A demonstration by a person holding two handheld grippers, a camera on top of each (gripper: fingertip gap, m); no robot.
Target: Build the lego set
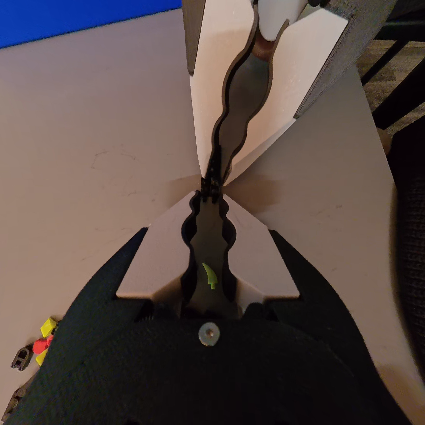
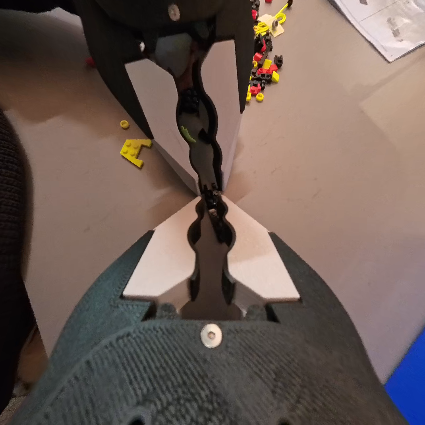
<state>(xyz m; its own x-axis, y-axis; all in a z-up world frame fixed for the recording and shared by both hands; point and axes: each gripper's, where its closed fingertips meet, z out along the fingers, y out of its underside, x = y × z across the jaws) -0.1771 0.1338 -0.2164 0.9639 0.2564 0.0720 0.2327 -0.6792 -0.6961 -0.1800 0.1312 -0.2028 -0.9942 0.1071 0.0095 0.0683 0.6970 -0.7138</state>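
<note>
- Left gripper (image 1: 210, 195): body of coarse, matt black printed plastic; fingers (image 1: 161, 259) faced smooth, matt white.
- Screw (image 2: 211, 335): bright metal, shiny.
- Yellow wedge plate (image 2: 134, 151): glossy plastic, studded.
- Table (image 2: 322, 184): smooth, matt, faintly scuffed.
- Booklet (image 2: 386, 25): paper, flat finish.
- Green claw piece (image 1: 210, 274): smooth plastic.

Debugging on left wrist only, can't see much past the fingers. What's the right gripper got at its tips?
Observer: A black lego piece. It runs back between the right gripper fingers, which your view hides.
Operator: Any loose plates nearby?
Observer: A yellow wedge plate lies on the table, beside the left gripper.
Operator: Instructions around?
Observer: A paper booklet lies beyond the parts pile.
</note>
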